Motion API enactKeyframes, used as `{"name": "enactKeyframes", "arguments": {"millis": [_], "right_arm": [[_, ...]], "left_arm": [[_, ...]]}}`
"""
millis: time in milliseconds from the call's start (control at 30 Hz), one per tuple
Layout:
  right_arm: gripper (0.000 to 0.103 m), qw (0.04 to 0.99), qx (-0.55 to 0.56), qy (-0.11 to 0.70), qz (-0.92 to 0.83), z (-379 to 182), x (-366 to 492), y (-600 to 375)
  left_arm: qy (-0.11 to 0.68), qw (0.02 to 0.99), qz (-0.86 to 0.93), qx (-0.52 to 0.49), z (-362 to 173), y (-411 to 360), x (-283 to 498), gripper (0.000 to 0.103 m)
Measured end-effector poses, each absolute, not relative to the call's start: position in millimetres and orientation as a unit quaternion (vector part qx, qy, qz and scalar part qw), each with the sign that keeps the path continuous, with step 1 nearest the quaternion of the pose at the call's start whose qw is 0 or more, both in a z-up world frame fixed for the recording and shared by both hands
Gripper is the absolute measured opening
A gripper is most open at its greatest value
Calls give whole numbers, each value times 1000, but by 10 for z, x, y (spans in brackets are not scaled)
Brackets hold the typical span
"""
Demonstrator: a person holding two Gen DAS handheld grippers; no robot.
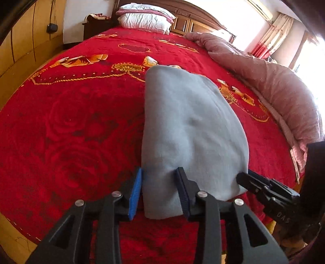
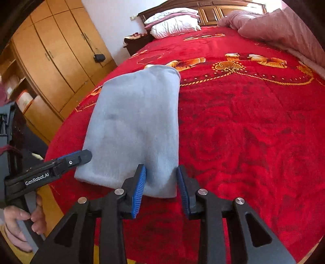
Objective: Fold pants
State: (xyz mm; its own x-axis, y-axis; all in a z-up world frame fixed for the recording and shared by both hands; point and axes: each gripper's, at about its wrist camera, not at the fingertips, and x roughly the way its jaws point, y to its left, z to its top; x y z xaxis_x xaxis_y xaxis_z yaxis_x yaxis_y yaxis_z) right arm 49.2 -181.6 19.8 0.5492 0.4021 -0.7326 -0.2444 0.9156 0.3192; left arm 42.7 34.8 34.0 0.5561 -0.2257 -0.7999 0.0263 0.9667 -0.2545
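The grey-blue pants [image 1: 189, 126] lie folded into a thick rectangle on the red bedspread [image 1: 71, 121], near the bed's foot edge. My left gripper [image 1: 160, 178] is open, its blue pads either side of the fold's near left corner. In the right wrist view the pants [image 2: 134, 126] lie the same way. My right gripper [image 2: 161, 176] is open, its pads straddling the near right corner. The left gripper shows there [image 2: 85, 155] at the fold's left edge. The right gripper shows in the left wrist view [image 1: 243, 178] at the fold's right edge.
A pink quilt [image 1: 274, 89] is bunched along the bed's right side. Pillows [image 1: 144, 18] are stacked at the wooden headboard. A wooden wardrobe [image 2: 50, 61] stands left of the bed. The bedspread [image 2: 254, 132] stretches right of the pants.
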Motion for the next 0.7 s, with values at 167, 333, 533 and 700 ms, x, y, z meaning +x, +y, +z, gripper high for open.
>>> {"name": "enactKeyframes", "arguments": {"millis": [167, 333, 533, 700], "right_arm": [[32, 886, 74, 420, 182, 338, 287, -1812], [32, 893, 60, 403, 190, 496, 78, -1800], [33, 905, 46, 381, 182, 653, -146, -1820], [55, 914, 43, 370, 160, 681, -220, -1865]], "left_arm": [[460, 881, -56, -99, 452, 340, 263, 42], [458, 884, -31, -90, 530, 322, -10, 53], [446, 888, -19, -107, 657, 342, -344, 61], [433, 896, -22, -96, 737, 256, -451, 73]]}}
